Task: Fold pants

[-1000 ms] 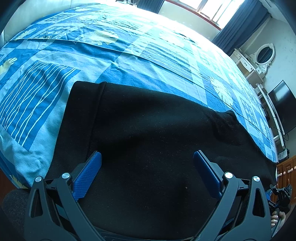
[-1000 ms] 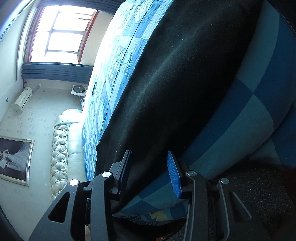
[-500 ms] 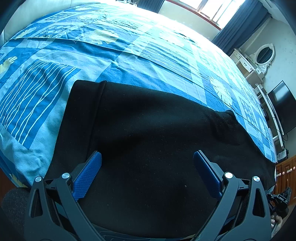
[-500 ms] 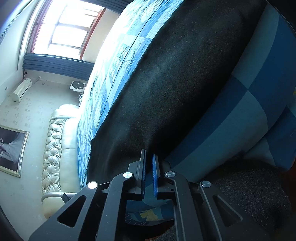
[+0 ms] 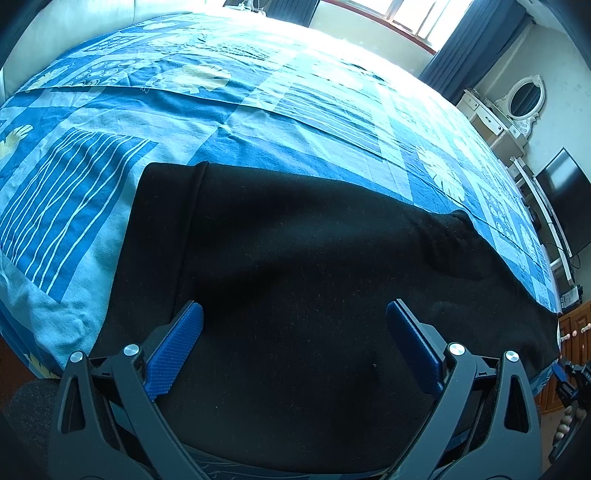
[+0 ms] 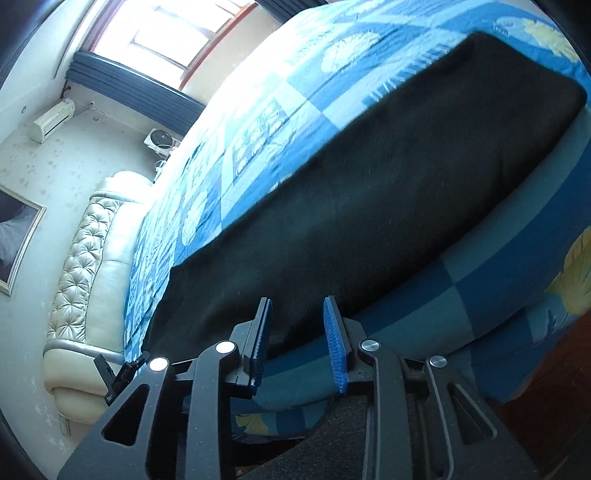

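Black pants lie flat across the near edge of a bed covered with a blue patterned bedspread. My left gripper hovers just over the pants, jaws wide open, nothing between the blue pads. In the right wrist view the pants run as a long dark strip along the bed's edge. My right gripper sits at the near end of that strip. Its jaws are opening, the pads stand apart, and the cloth edge lies just beyond them, not pinched.
The bedspread hangs over the mattress side. A cream tufted headboard and a window show in the right wrist view. A dressing table with an oval mirror, a dark TV and a wooden cabinet stand at the right.
The right gripper shut briefly half a second ago and now stands apart again; it has risen and rolled, showing more of the bed top. The left gripper has not moved.
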`<state>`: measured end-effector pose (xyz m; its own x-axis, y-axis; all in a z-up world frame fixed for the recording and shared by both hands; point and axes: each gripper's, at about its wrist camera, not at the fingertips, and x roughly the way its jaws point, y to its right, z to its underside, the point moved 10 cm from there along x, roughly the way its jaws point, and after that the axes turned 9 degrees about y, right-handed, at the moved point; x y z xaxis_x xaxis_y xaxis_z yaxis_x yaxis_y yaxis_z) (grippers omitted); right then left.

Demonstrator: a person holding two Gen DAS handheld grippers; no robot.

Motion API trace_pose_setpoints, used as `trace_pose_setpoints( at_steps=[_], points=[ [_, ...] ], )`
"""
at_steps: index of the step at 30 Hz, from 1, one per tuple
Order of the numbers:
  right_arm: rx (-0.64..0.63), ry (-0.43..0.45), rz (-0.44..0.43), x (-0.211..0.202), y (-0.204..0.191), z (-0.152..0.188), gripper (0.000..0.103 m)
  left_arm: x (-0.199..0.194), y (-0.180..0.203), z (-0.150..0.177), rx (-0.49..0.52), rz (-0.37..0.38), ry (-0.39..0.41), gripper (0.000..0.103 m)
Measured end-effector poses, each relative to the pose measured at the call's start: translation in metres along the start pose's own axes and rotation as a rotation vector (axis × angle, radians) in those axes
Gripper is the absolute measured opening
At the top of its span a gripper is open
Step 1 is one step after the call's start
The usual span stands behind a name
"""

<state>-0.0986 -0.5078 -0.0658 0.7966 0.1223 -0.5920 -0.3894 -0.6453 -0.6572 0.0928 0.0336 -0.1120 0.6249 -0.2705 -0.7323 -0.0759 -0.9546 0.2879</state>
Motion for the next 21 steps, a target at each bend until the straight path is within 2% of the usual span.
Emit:
trace_pose_setpoints(
  at_steps=[1,3,6,8,9,13,18,20,21],
  points=[
    [-0.016,0.033,-0.014,-0.011,0.005,-0.02,0.051,0.0,0.001,0.001,0.01,-0.005,0.002,0.099],
    [-0.07,0.103,0.001,-0.033,0.024,-0.062,0.061,0.001,0.002,0.002,0.035,-0.016,0.005,0.099],
    [-0.155,0.149,0.111,-0.054,0.072,-0.119,0.062,0.002,0.003,0.003,0.062,-0.026,0.012,0.099],
    [-0.137,0.164,0.188,-0.06,0.114,-0.148,0.062,0.001,0.002,0.002,0.061,-0.02,0.014,0.099],
    [-0.099,0.157,0.196,-0.06,0.134,-0.158,0.062,0.0,0.002,0.002,0.056,-0.013,0.016,0.099],
    [0.024,0.123,0.176,-0.05,0.191,-0.167,0.063,-0.002,-0.001,0.0,0.017,0.022,0.02,0.099],
    [0.054,0.09,0.184,-0.024,0.212,-0.165,0.062,-0.002,-0.001,-0.001,-0.002,0.025,0.007,0.099],
    [0.078,0.088,0.16,-0.018,0.216,-0.164,0.063,-0.001,0.0,0.0,0.009,0.012,-0.001,0.099],
    [0.088,0.083,0.138,-0.016,0.216,-0.164,0.067,0.0,0.0,0.0,0.016,0.005,-0.003,0.099]
  ],
)
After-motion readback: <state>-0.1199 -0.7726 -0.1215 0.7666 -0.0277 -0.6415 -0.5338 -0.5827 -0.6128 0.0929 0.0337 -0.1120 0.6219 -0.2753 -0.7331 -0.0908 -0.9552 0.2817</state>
